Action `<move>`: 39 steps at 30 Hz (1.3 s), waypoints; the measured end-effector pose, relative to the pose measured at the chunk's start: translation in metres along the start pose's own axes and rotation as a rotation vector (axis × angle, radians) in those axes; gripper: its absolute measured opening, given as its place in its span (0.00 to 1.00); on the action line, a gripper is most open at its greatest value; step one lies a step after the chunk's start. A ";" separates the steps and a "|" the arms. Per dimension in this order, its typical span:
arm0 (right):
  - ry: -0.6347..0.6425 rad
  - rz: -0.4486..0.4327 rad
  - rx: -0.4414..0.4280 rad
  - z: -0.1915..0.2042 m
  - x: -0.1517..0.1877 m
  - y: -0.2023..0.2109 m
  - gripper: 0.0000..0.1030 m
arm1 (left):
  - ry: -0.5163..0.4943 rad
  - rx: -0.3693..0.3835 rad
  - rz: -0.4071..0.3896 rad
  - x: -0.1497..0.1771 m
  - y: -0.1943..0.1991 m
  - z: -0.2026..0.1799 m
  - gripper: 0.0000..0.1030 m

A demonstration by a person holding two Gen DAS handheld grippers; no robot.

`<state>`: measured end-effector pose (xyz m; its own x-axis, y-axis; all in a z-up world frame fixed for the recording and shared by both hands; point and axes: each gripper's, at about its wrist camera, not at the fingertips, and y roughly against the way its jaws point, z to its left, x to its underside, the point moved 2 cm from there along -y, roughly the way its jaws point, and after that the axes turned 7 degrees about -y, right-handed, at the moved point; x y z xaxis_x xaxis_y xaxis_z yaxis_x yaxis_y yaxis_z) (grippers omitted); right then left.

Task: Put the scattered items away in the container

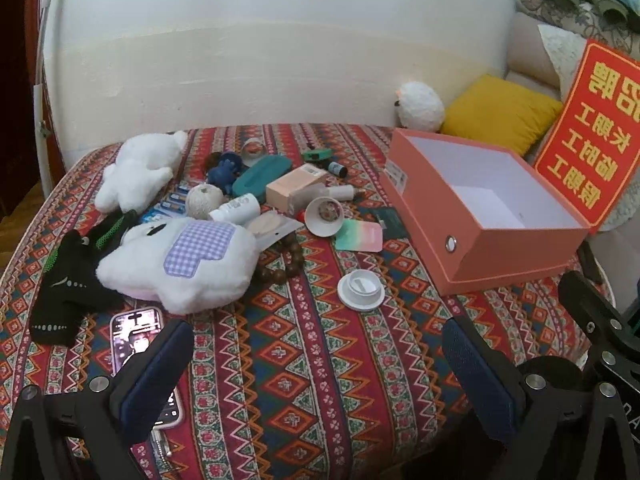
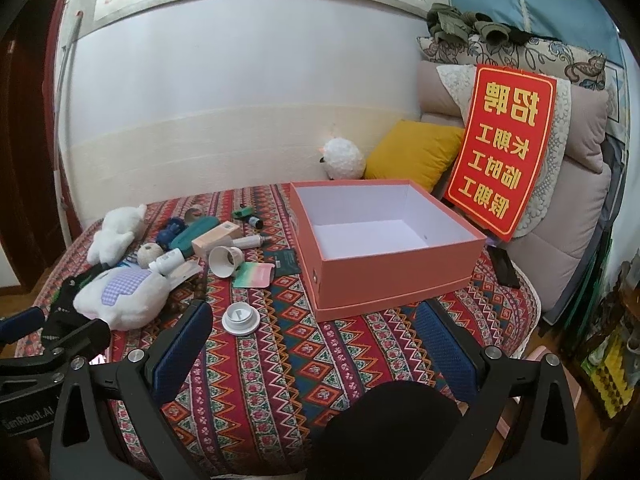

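Observation:
An empty orange box (image 1: 516, 248) (image 2: 400, 268) with a white inside stands at the right of a patterned table. Scattered items lie left of it: a white plush with a checked patch (image 1: 180, 264) (image 2: 124, 296), a white plush bear (image 1: 140, 168) (image 2: 114, 232), a black glove (image 1: 68, 284), a white round lid (image 1: 361, 290) (image 2: 241, 319), a white cup (image 1: 325, 216) (image 2: 226, 261), a teal case (image 1: 262, 178), a beige carton (image 1: 296, 188), a phone (image 1: 140, 344). My left gripper (image 1: 320, 364) is open above the near cloth. My right gripper (image 2: 316, 344) is open too, short of the box.
A red sign with gold characters (image 2: 504, 152) leans on cushions behind the box, beside a yellow pillow (image 2: 412, 152) and a white fluffy toy (image 2: 344, 158). A black object (image 2: 504, 268) lies right of the box. The table edge curves away at left.

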<state>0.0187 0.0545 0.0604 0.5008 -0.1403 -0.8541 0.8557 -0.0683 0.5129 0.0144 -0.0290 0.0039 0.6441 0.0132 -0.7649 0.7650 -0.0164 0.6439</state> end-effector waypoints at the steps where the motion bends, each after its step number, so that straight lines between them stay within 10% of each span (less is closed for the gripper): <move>1: 0.000 -0.002 0.000 0.000 0.000 0.001 1.00 | -0.001 0.000 -0.001 0.000 0.001 0.000 0.99; 39: -0.002 -0.009 0.009 0.000 0.002 -0.002 1.00 | -0.016 -0.027 0.020 0.003 -0.004 -0.001 0.99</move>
<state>0.0182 0.0538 0.0577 0.4926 -0.1415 -0.8587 0.8592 -0.0781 0.5057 0.0133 -0.0274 -0.0006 0.6595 -0.0029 -0.7517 0.7517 0.0108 0.6594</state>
